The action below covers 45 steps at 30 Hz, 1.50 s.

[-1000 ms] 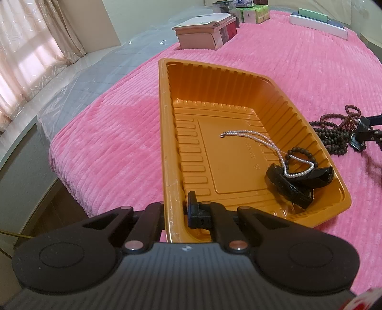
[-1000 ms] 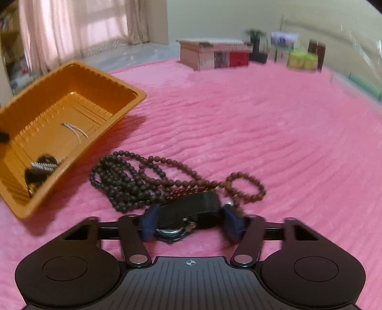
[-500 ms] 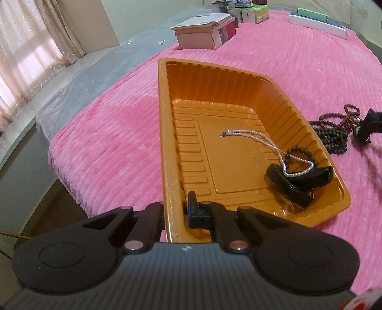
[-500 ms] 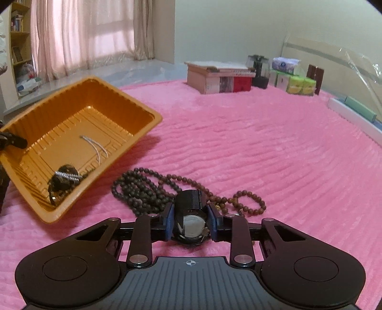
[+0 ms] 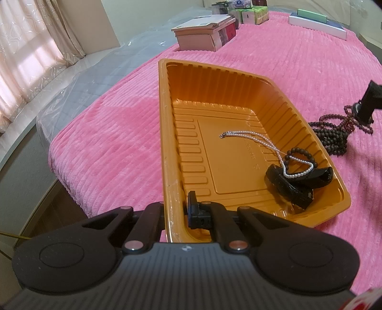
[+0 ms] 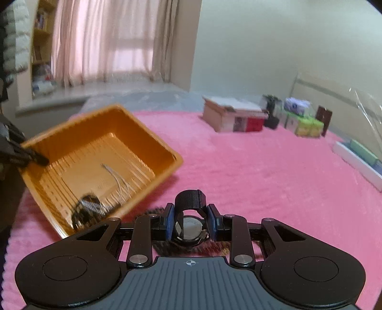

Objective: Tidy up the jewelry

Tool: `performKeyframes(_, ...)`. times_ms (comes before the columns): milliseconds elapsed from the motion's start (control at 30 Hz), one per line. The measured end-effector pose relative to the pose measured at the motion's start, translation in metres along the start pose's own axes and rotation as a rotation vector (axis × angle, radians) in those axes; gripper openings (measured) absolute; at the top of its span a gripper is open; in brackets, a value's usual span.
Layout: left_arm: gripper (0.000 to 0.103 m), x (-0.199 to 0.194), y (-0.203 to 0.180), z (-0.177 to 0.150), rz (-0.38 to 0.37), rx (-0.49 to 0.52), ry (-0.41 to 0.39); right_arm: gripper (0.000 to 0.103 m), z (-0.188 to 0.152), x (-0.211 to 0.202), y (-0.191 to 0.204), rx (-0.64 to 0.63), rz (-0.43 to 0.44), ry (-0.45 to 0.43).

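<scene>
An orange plastic tray (image 5: 214,69) lies on the pink bedspread, and my left gripper (image 5: 177,208) is shut on its near rim. Inside lie a pearl necklace (image 5: 260,140), a dark bead bracelet (image 5: 300,152) and a black band (image 5: 293,183). My right gripper (image 6: 190,214) is shut on a watch (image 6: 189,227) with a black strap loop, held above the bedspread to the right of the tray (image 6: 133,133). In the left wrist view that gripper (image 5: 367,102) hangs over a heap of dark bead necklaces (image 5: 331,138) beside the tray.
A stack of books (image 5: 205,33) and small boxes (image 5: 253,14) stand at the far side of the bed, with a flat white box (image 5: 317,26) to the right. The bed's edge drops off left of the tray. Pink bedspread (image 6: 274,186) stretches to the right.
My right gripper closed on the watch, lifted it off the bedspread and away from the bead necklaces, and tilted up. The left gripper and the tray have stayed put.
</scene>
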<state>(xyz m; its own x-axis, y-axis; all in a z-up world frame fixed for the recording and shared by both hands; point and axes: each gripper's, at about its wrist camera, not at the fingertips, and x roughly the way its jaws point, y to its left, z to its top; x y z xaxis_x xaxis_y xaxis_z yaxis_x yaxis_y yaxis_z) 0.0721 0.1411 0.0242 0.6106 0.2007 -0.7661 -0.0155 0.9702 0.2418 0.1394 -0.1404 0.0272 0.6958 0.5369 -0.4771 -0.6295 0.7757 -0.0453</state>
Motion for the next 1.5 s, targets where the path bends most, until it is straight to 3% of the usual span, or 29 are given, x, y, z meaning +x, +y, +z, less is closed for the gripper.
performKeyframes(100, 0.003, 0.0, 0.0, 0.0, 0.0, 0.002, 0.0, 0.029, -0.008, -0.003, -0.007, 0.051, 0.013, -0.045)
performKeyframes(333, 0.003, -0.001, -0.002, 0.001, 0.006, 0.0, 0.002, 0.029, -0.049, 0.019, 0.013, -0.096, -0.027, 0.095)
performKeyframes(433, 0.003, -0.001, -0.003, 0.002, 0.007, 0.003, 0.002, 0.029, -0.066, 0.02, 0.023, -0.159, 0.004, 0.125)
performKeyframes(800, 0.003, -0.002, -0.002, 0.0, 0.009, 0.004, -0.005, 0.029, -0.084, -0.009, 0.004, 0.012, -0.057, 0.171)
performKeyframes(1267, 0.003, -0.002, -0.003, 0.0, 0.006, -0.006, -0.008, 0.028, -0.032, -0.003, 0.002, -0.07, -0.052, 0.053)
performKeyframes(1500, 0.003, -0.002, -0.003, 0.0, 0.005, -0.007, -0.008, 0.028, 0.003, -0.003, 0.025, -0.097, 0.047, -0.015)
